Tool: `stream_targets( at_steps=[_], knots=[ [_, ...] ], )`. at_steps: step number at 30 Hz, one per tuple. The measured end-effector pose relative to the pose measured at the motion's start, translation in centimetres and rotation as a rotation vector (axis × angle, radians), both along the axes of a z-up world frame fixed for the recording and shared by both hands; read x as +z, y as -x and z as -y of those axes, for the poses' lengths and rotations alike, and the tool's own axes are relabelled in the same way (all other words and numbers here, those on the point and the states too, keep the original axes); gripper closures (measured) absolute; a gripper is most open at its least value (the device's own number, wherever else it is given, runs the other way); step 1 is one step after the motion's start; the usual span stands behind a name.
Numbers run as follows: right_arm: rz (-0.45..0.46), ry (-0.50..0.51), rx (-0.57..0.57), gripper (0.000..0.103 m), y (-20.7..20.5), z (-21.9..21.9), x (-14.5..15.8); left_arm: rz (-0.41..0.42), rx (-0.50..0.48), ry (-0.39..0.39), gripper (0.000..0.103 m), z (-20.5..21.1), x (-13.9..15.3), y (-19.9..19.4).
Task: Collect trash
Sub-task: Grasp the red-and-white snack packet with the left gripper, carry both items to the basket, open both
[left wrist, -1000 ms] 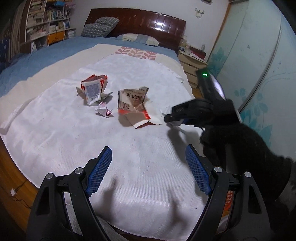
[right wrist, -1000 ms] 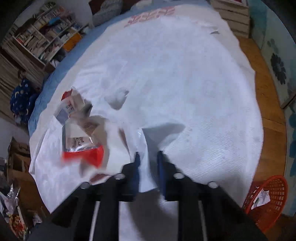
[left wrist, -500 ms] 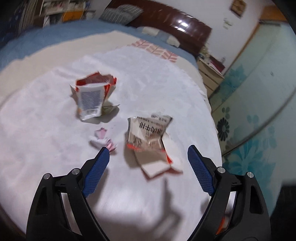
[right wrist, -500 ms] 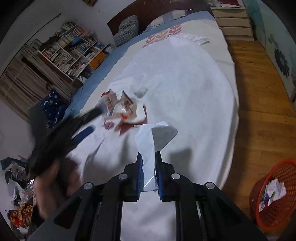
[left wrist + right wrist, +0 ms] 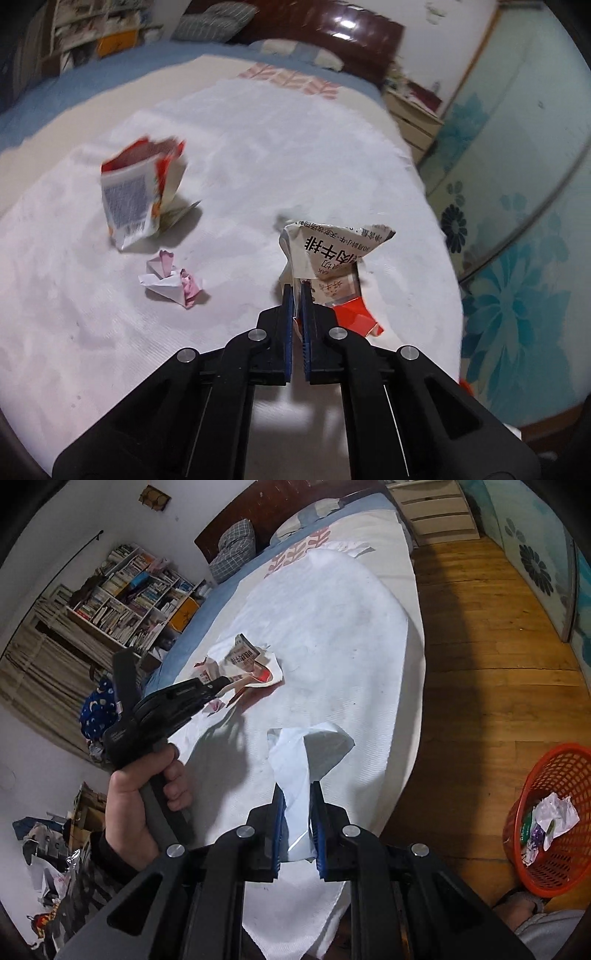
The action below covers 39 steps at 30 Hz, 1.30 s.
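My left gripper (image 5: 297, 286) is shut on the near edge of a crumpled white and red food wrapper (image 5: 328, 254) with black print, lying on the white cloth (image 5: 258, 140) over the bed. The same gripper (image 5: 221, 683) and wrapper (image 5: 245, 661) show in the right wrist view. My right gripper (image 5: 297, 794) is shut on a pale blue-white plastic wrapper (image 5: 306, 753), held above the cloth's edge. A torn red and white carton (image 5: 136, 192) and a small pink and white paper scrap (image 5: 170, 284) lie left of the left gripper.
An orange mesh trash basket (image 5: 550, 812) with several scraps inside stands on the wooden floor (image 5: 487, 635) at the right of the bed. A bookshelf (image 5: 136, 590), headboard and nightstand (image 5: 432, 513) stand at the far end. Clutter lies on the floor at left.
My left gripper has moved forward and closed on the printed wrapper. My right gripper has lifted the pale wrapper and swung right, bringing the basket closer into view.
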State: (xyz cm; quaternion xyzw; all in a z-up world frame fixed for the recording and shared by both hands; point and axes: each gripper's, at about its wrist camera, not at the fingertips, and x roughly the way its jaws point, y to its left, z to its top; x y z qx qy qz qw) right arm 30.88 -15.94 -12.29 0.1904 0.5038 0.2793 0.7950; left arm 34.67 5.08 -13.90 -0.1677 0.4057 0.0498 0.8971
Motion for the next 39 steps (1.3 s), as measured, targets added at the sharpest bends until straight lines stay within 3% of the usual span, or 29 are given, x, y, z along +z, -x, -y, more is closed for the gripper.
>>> stream_targets(
  at_steps=[3,5,10,17,20,22,24,26,29,30,33,36,39],
  knots=[
    [0.012,-0.003,-0.003,0.088,0.5,0.3,0.4,0.024,-0.016,-0.019,0.1,0.9,1.0,1.1],
    [0.028,-0.004,-0.003,0.088,0.8,0.8,1.2,0.044,-0.031,-0.072,0.101,1.9,2.1,2.1],
    [0.114,0.004,-0.018,0.088,0.5,3.4,4.9,0.129,-0.094,-0.133,0.101,4.7,6.9,4.6],
    [0.325,0.034,-0.167,0.088,0.6,14.0,13.7,0.266,-0.275,-0.191,0.101,13.2,14.3,7.2],
    [0.383,0.058,-0.281,0.088,1.5,20.6,15.5,0.278,-0.385,-0.174,0.101,18.9,14.6,6.4],
    [0.399,0.099,-0.309,0.087,2.2,23.5,15.3,0.265,-0.459,-0.171,0.101,23.2,13.6,5.7],
    [0.378,0.179,-0.321,0.087,2.9,26.5,13.2,0.242,-0.54,-0.159,0.101,27.9,11.9,5.2],
    [0.332,0.169,-0.352,0.087,3.3,28.8,10.7,0.208,-0.613,-0.153,0.101,32.2,9.6,4.7],
    [0.235,0.147,-0.41,0.087,3.4,32.5,4.1,0.095,-0.721,-0.175,0.101,38.6,3.7,3.8],
    [0.222,0.109,-0.42,0.087,3.9,33.9,0.5,0.059,-0.74,-0.188,0.101,39.8,2.0,3.7],
    [0.02,0.207,-0.461,0.087,2.7,36.2,-5.3,-0.072,-0.762,-0.214,0.101,43.1,-4.1,3.0],
    [-0.029,0.209,-0.463,0.087,1.7,37.6,-7.0,-0.152,-0.74,-0.198,0.101,43.8,-8.1,2.1],
    [-0.095,0.215,-0.459,0.087,1.2,38.3,-8.8,-0.21,-0.719,-0.203,0.101,44.3,-10.2,1.1]
  ],
)
